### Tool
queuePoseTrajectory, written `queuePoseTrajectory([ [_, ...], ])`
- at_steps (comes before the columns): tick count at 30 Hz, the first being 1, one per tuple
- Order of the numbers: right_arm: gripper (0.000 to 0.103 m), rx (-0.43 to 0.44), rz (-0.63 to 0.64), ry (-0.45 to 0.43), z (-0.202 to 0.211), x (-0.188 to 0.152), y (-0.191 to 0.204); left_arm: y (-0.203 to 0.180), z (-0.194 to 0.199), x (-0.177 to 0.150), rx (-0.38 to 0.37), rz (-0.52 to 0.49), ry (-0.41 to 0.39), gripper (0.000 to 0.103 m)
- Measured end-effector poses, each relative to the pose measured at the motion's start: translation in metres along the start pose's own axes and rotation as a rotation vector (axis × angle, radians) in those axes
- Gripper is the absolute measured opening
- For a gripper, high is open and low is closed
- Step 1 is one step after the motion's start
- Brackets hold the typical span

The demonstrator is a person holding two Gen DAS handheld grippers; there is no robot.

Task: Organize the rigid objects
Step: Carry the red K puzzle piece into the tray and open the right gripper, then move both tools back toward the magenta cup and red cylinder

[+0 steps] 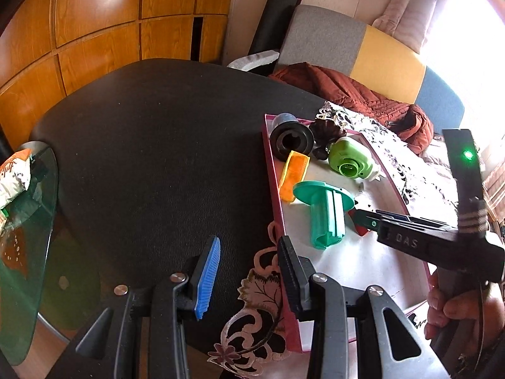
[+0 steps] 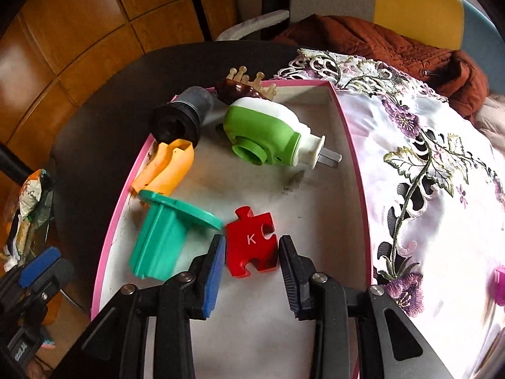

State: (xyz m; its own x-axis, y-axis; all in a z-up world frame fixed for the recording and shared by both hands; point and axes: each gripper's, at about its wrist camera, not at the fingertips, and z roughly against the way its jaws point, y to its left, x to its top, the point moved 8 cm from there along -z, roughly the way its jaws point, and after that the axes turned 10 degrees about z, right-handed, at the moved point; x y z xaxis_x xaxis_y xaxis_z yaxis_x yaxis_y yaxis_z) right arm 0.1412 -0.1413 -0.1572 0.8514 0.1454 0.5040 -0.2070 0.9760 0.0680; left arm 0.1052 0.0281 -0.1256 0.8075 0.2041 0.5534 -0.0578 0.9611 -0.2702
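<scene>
Tray [image 2: 353, 145]: a pink-rimmed tray is being seen lying on the black tabletop [image 1: 151, 145], partly over an embroidered cloth [image 2: 426, 164].
Red puzzle piece [image 2: 252, 243]: marked K, it is being seen flat on the tray floor, just beside the teal flanged part [image 2: 167, 237].
Right hand-held gripper [image 2: 252, 262]: released; the puzzle piece is being straddled by its parted jaws, with small gaps showing either side.
Left hand-held gripper [image 1: 249, 271]: released and empty; it is being held above the tray's near-left edge.
Other contents: an orange piece [image 2: 167, 167], a black cylinder [image 2: 180, 117], a green-and-white plug device [image 2: 268, 132] and a brown comb [image 2: 240, 90] are being kept at the far end.
</scene>
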Motion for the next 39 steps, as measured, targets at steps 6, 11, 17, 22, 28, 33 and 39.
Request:
queuePoseTrajectory([
  [6, 0.051, 0.007, 0.0, -0.027, 0.013, -0.008, 0.004, -0.004, 0.0, -0.001, -0.001, -0.013, -0.001, 0.038],
  [11, 0.058, -0.013, 0.006, -0.051, 0.025, -0.01, 0.005, -0.007, 0.004, -0.001, 0.001, -0.025, -0.005, 0.038],
  [17, 0.069, -0.04, 0.0, -0.112, 0.047, -0.009, 0.001, -0.014, 0.011, -0.002, -0.002, -0.047, -0.014, 0.038],
  [22, 0.072, -0.066, -0.012, -0.156, 0.064, -0.01, -0.007, -0.021, 0.016, -0.002, -0.01, -0.074, -0.023, 0.038],
  [28, 0.076, -0.104, -0.031, -0.193, 0.085, -0.016, -0.024, -0.031, 0.019, -0.006, -0.021, -0.104, -0.02, 0.038],
  [33, 0.08, -0.146, -0.059, -0.219, 0.103, -0.023, -0.046, -0.043, 0.022, -0.01, -0.031, -0.136, -0.019, 0.038],
  [39, 0.081, -0.208, -0.124, -0.248, 0.125, -0.034, -0.085, -0.061, 0.025, -0.016, -0.053, -0.185, -0.016, 0.038],
])
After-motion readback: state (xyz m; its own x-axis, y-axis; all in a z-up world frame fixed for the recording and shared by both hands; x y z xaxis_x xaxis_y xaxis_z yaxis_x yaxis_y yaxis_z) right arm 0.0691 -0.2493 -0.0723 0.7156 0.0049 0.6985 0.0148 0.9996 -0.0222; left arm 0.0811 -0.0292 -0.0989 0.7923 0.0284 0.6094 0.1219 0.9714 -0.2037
